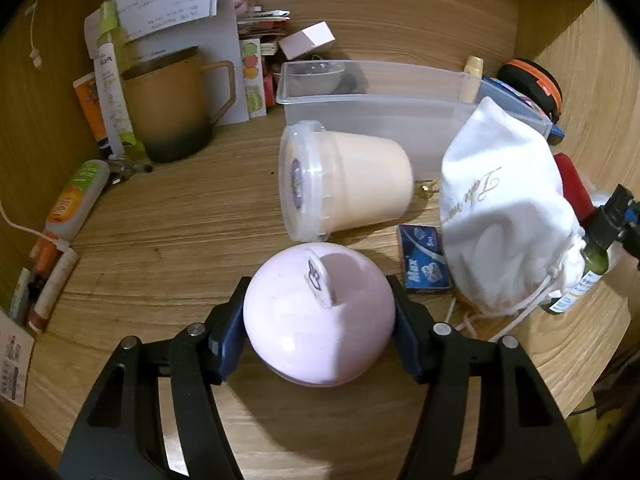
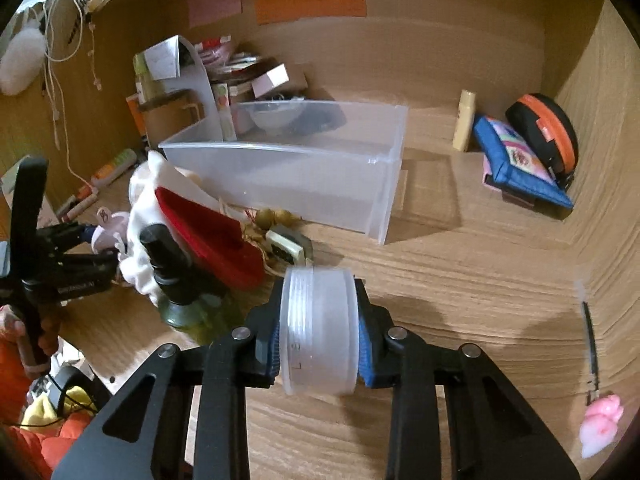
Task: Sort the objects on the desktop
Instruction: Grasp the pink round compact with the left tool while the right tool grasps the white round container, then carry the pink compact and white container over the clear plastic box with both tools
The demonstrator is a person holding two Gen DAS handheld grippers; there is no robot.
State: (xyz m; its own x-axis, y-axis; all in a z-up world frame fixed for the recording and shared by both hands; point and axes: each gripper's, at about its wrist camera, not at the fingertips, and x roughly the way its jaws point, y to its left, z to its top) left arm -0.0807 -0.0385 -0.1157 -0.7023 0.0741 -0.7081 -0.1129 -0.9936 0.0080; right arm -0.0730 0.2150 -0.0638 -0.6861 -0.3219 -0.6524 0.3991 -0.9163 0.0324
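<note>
My left gripper [image 1: 320,320] is shut on a round pale pink case [image 1: 316,320] with a small tab on top, held just above the wooden desk. My right gripper [image 2: 318,328] is shut on a clear round plastic jar [image 2: 318,332] lying sideways between the pads. A clear plastic bin [image 2: 288,172] stands ahead; it also shows in the left wrist view [image 1: 400,120]. A cream tub with a clear lid [image 1: 344,180] lies on its side before the bin. The left gripper with the pink case shows at the left edge of the right wrist view [image 2: 102,232].
A white drawstring bag [image 1: 504,216], a blue Max box [image 1: 426,260] and a green bottle [image 2: 188,304] crowd the desk's middle. A brown mug [image 1: 172,108], tubes and papers stand at the left back. A blue pouch [image 2: 520,160] and an orange-black case [image 2: 548,132] lean at the right wall.
</note>
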